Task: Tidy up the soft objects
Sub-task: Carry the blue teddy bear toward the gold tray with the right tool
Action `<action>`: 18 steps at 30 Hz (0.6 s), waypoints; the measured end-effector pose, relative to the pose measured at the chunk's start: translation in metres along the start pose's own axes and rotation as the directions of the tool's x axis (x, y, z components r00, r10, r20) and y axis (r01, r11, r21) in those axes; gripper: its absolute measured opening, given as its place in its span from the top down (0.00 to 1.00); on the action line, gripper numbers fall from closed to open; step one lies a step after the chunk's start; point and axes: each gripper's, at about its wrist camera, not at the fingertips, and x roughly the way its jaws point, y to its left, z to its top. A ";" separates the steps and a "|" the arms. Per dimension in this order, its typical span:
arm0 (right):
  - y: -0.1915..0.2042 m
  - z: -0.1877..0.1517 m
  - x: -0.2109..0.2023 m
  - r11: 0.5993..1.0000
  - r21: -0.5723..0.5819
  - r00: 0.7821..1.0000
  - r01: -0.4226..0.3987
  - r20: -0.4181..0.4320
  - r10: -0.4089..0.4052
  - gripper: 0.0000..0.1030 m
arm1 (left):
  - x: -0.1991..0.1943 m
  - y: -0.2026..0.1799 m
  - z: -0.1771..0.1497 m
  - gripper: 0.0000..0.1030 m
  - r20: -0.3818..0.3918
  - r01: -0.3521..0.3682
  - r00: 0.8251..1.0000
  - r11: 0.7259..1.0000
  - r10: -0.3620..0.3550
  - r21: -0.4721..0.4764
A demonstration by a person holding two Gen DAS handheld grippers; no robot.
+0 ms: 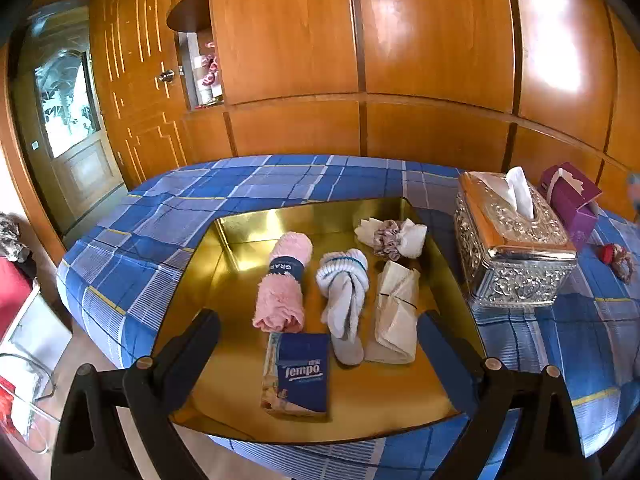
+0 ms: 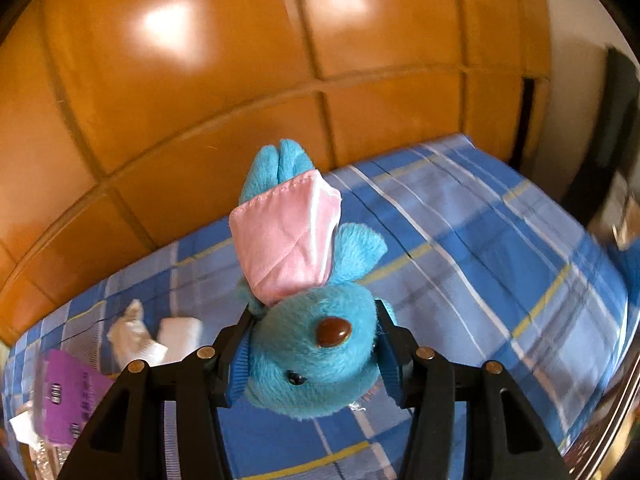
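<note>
In the left wrist view a gold tray [image 1: 224,264] lies on the blue plaid bed. In it are a rolled pink towel [image 1: 283,284], a knotted white sock [image 1: 345,292], a folded beige cloth [image 1: 394,312], a scrunchie on white cloth [image 1: 390,238] and a blue Tempo tissue pack [image 1: 298,374]. My left gripper [image 1: 316,336] is open and empty above the tray's near end. In the right wrist view my right gripper [image 2: 314,344] is shut on the head of a blue plush toy [image 2: 312,320] in a pink dress, held upside down above the bed.
An ornate silver tissue box [image 1: 512,248] and a purple tissue box [image 1: 568,200] stand right of the tray, with a red scrunchie [image 1: 618,260] beyond. Wooden wardrobe panels [image 1: 360,40] back the bed. White tissues [image 2: 136,332] and the purple box [image 2: 68,396] show lower left in the right wrist view.
</note>
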 end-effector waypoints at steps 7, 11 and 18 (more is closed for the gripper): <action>0.065 0.032 -0.040 0.984 -0.152 0.993 -0.090 0.056 0.100 0.49 | 0.004 -0.001 -0.005 0.04 -0.010 0.008 1.000 1.000 -0.008 -0.004; 0.109 0.037 -0.079 0.950 -0.276 0.976 -0.149 0.115 0.186 0.49 | 0.005 0.000 -0.006 0.04 -0.013 0.010 1.000 1.000 -0.011 -0.015; 0.183 0.010 -0.135 0.836 -0.486 0.927 -0.255 0.123 0.355 0.48 | 0.008 0.003 -0.006 0.04 -0.022 0.018 1.000 0.999 -0.019 -0.028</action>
